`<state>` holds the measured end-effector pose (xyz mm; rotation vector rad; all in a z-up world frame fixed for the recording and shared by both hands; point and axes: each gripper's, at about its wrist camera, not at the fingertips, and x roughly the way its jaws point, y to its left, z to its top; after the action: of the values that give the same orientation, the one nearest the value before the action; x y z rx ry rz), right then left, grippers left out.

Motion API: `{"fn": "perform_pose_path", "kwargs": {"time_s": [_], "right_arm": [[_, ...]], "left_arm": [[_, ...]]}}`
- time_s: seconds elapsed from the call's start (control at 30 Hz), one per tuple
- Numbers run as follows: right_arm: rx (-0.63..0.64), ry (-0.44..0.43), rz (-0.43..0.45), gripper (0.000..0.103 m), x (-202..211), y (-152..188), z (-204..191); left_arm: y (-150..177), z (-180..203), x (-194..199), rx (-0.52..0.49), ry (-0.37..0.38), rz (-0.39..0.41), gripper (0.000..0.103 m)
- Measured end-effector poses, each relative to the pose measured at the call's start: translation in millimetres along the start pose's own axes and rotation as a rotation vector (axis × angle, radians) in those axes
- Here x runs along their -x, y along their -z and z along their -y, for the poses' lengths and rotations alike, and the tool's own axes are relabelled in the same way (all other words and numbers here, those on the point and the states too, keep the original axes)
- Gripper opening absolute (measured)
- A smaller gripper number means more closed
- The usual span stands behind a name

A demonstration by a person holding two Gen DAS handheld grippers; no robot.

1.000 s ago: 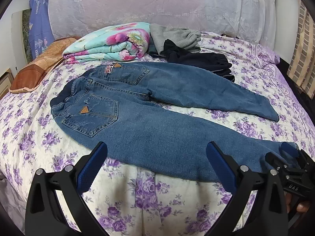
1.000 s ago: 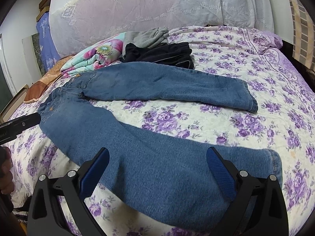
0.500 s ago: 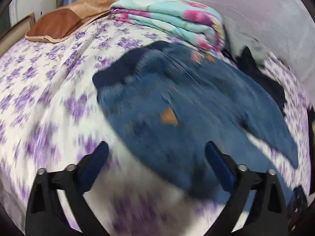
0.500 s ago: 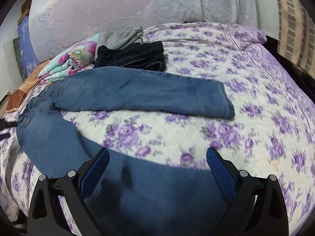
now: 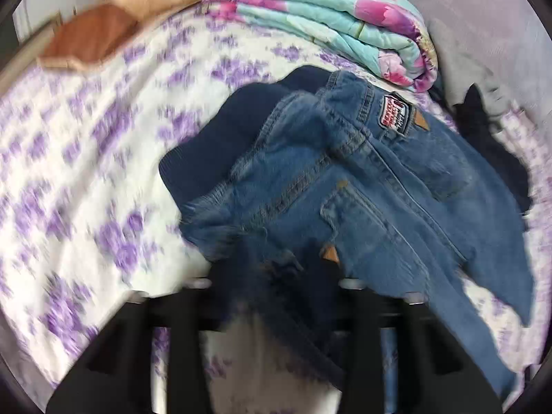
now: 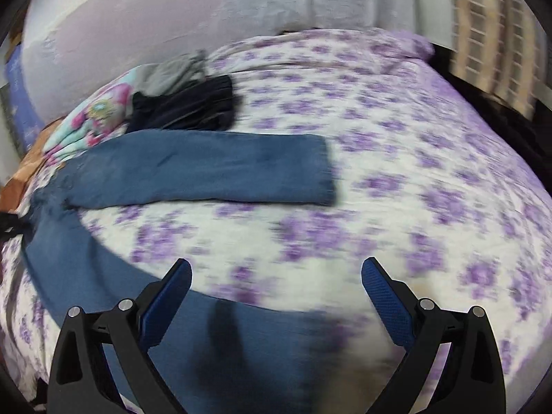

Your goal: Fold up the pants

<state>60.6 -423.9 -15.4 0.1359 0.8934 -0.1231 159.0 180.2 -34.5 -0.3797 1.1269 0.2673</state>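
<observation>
Blue jeans point(image 5: 362, 179) lie spread on a purple-flowered bed sheet point(image 5: 86, 145), back pockets up. In the left wrist view my left gripper point(image 5: 276, 276) is shut on the near waist corner of the jeans; bunched denim hides its fingertips. In the right wrist view the jeans' far leg point(image 6: 207, 169) lies flat across the bed and the near leg point(image 6: 224, 338) runs under my right gripper point(image 6: 276, 293). The right gripper is open, with its blue pads wide apart just above the near leg's hem end.
A folded turquoise-and-pink blanket point(image 5: 327, 24) lies behind the waist. Dark and grey clothes point(image 6: 186, 100) are piled beside it. A brown cushion point(image 5: 96, 34) sits at the far left. A large pale pillow point(image 6: 172, 17) runs along the back. The bed's right edge point(image 6: 500, 103) drops off.
My left gripper swung left to the waist, closed on its near corner and bunched the denim. My right gripper moved right along the near leg toward the hem and stayed open.
</observation>
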Motion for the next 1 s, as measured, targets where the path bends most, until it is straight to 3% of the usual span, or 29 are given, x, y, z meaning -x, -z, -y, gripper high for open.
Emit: {"fn": "perform_pose_path", "kwargs": {"time_s": [0.03, 0.07, 0.1, 0.17, 0.27, 0.43, 0.47, 0.5, 0.53, 0.57, 0.6, 0.67, 0.77, 0.83, 0.93, 1.0], "right_arm": [[-0.011, 0.016, -0.002, 0.099, 2, 1, 10], [-0.024, 0.025, -0.016, 0.099, 5, 3, 20], [-0.034, 0.025, -0.025, 0.099, 6, 5, 27], [-0.056, 0.004, -0.05, 0.099, 13, 11, 43], [-0.051, -0.071, -0.112, 0.099, 22, 23, 53], [-0.03, -0.3, -0.253, 0.099, 15, 49, 31], [-0.026, -0.309, -0.251, 0.092, 11, 52, 25], [-0.015, -0.32, -0.244, 0.08, 6, 54, 18], [0.0, -0.333, -0.264, 0.043, -4, 56, 8], [0.005, -0.342, -0.28, 0.023, -10, 56, 3], [0.003, -0.364, -0.277, 0.013, -14, 54, 0], [0.015, -0.374, -0.216, 0.011, -5, 37, -1], [0.032, -0.408, -0.058, 0.009, 28, -3, 13], [0.057, -0.401, 0.033, 0.009, 50, -27, 24], [0.023, -0.398, -0.003, 0.012, 49, -42, 48], [-0.029, -0.36, -0.104, 0.04, 27, -33, 71]], "left_arm": [[4, -6, 4, 0.018, 0.068, -0.008, 0.075], [6, -10, 6, 0.029, 0.075, -0.011, 0.083], [10, -12, 8, 0.035, 0.039, -0.015, 0.085], [18, -15, 9, 0.034, -0.023, -0.02, 0.085], [24, -24, 6, 0.068, 0.04, -0.038, 0.085], [9, -8, -16, 0.031, 0.049, -0.036, 0.083], [9, -3, -17, 0.027, 0.03, -0.029, 0.078], [6, 3, -19, 0.029, 0.01, -0.013, 0.067], [3, 8, -20, 0.025, 0.005, 0.002, 0.06], [2, 11, -20, 0.019, 0.018, 0.002, 0.045], [3, 14, -18, 0.012, 0.026, 0.006, 0.033], [6, 18, -3, -0.001, 0.02, 0.048, 0.026], [20, 22, 40, -0.021, 0.005, 0.15, 0.024], [37, 25, 82, -0.045, 0.005, 0.253, 0.02], [68, 22, 117, -0.027, 0.015, 0.301, 0.021], [80, 19, 113, -0.021, -0.001, 0.272, 0.022]]}}
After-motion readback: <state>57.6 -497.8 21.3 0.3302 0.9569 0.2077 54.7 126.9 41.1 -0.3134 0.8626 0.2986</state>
